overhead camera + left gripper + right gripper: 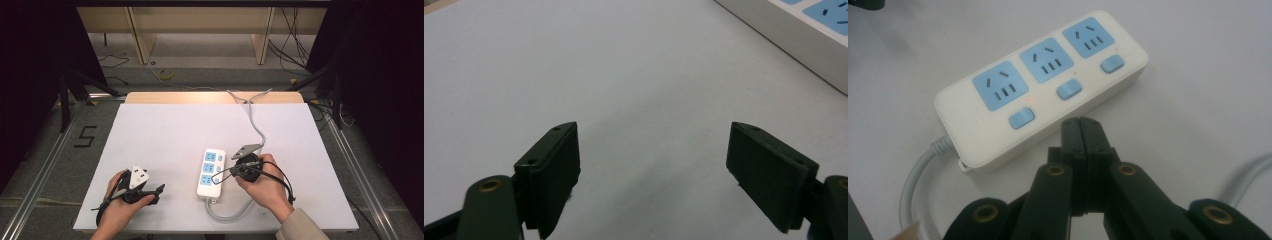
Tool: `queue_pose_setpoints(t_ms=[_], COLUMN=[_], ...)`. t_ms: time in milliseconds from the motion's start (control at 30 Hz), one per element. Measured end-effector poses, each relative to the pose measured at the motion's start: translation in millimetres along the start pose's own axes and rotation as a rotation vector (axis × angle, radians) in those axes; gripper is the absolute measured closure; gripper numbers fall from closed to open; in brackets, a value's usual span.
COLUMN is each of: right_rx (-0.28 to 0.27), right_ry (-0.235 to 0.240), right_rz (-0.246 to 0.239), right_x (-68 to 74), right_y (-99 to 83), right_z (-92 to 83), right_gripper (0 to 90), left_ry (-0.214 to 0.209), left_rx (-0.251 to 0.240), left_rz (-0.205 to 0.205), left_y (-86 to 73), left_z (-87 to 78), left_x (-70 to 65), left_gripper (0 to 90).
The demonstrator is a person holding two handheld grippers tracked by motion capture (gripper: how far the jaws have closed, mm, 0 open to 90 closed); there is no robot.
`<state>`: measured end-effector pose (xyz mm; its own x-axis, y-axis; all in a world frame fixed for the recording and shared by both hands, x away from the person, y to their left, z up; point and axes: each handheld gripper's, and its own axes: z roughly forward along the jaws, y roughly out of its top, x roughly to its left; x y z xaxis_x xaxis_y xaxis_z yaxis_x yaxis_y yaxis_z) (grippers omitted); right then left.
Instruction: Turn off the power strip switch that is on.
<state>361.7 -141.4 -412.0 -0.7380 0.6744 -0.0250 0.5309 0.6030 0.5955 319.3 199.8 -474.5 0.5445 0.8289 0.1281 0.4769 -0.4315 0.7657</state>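
A white power strip [209,172] with three blue sockets and three blue switches lies near the middle of the white table. Its grey cable [258,131] loops from the near end round to the right and off the back. My right gripper [218,176] is shut with nothing in it. In the right gripper view its closed tips [1081,131] hover just beside the strip [1043,85], near the middle switch [1069,90]. My left gripper [158,194] rests at the front left and points right. Its jaws [654,150] stand wide open over bare table, with the strip's edge [809,40] farther off.
The white table top [165,135] has a wooden strip along its back edge. Metal rails [45,165] run along the floor on both sides. A "5" mark [85,136] is on the floor at left, and wooden legs and loose cables [295,45] lie behind.
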Motion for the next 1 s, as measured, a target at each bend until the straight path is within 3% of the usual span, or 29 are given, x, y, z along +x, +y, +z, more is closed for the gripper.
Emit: queue_pose_setpoints(t_ms=[1000], right_rx=[0.021], right_ry=[0.018], right_rz=[-0.025], right_x=[8.2], right_y=[8.9], right_z=[6.1], right_gripper=[90.0], left_ry=[-0.002], left_rx=[0.000], left_rz=[0.006], left_y=[0.6], left_z=[0.1], left_x=[-1.6], left_gripper=[21.4])
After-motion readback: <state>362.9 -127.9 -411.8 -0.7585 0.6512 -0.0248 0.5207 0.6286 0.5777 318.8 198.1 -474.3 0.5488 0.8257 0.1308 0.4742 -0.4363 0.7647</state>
